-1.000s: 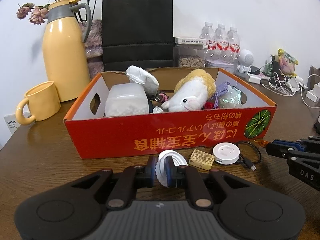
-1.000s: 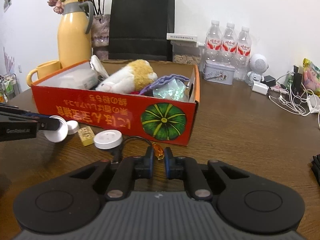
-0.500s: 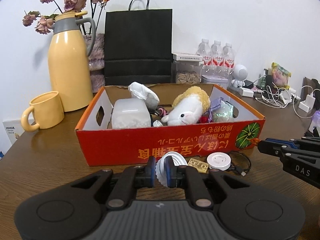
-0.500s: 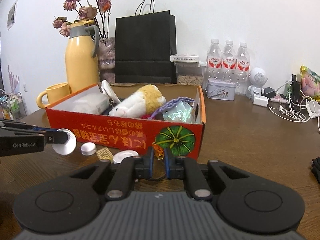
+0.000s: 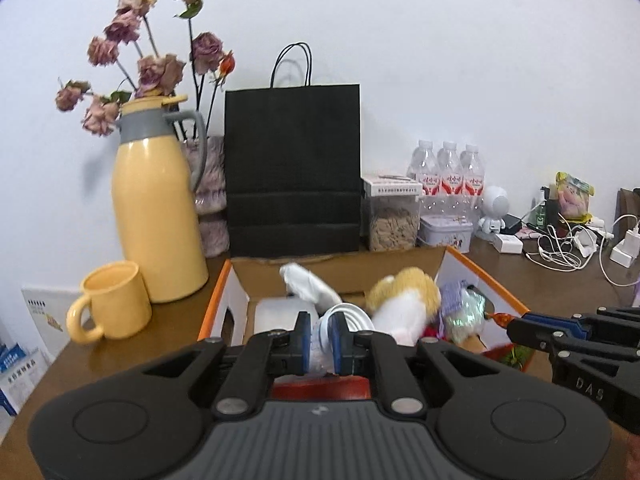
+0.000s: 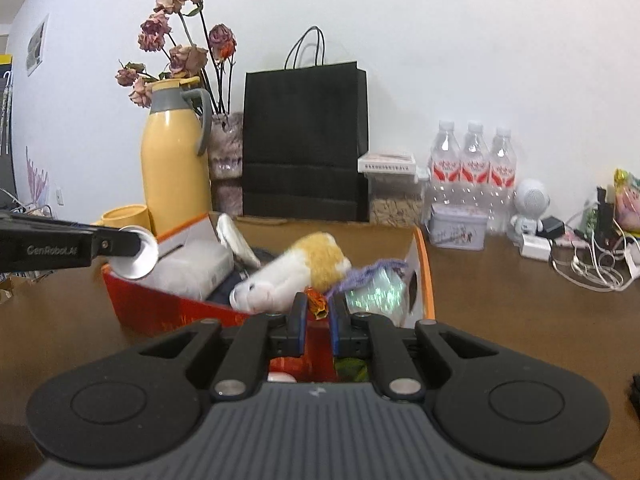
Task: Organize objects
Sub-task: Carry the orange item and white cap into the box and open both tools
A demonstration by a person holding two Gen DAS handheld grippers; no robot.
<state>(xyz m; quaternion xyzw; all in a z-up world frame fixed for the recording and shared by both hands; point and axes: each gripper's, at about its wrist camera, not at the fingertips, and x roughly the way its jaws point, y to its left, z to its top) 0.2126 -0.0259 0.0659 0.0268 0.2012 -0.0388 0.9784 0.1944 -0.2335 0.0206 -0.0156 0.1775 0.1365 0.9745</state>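
Two small items hang above an orange cardboard box point(image 5: 480, 276) on a brown tabletop point(image 6: 520, 312), each pinched in a hand-held gripper. The left gripper point(image 5: 320, 338) is clamped on a white disc-shaped object point(image 5: 348, 318), gripped across its thin rim; it looks like rigid, smooth plastic, light but apt to slip or swivel between the pads, so a hold nearer its centre would likely be steadier. The right gripper point(image 6: 318, 312) nips a small orange wrapped candy point(image 6: 316, 300) at its twisted foil end; it appears very light and crinkly, and the wrapper could tear or slide free. From the candy, a plush toy point(image 6: 296, 268) lies in the box at 10 o'clock, a glittery pouch point(image 6: 376, 286) at 2 o'clock. A yellow flask point(image 5: 156, 216) stands beyond the box at 11 o'clock.
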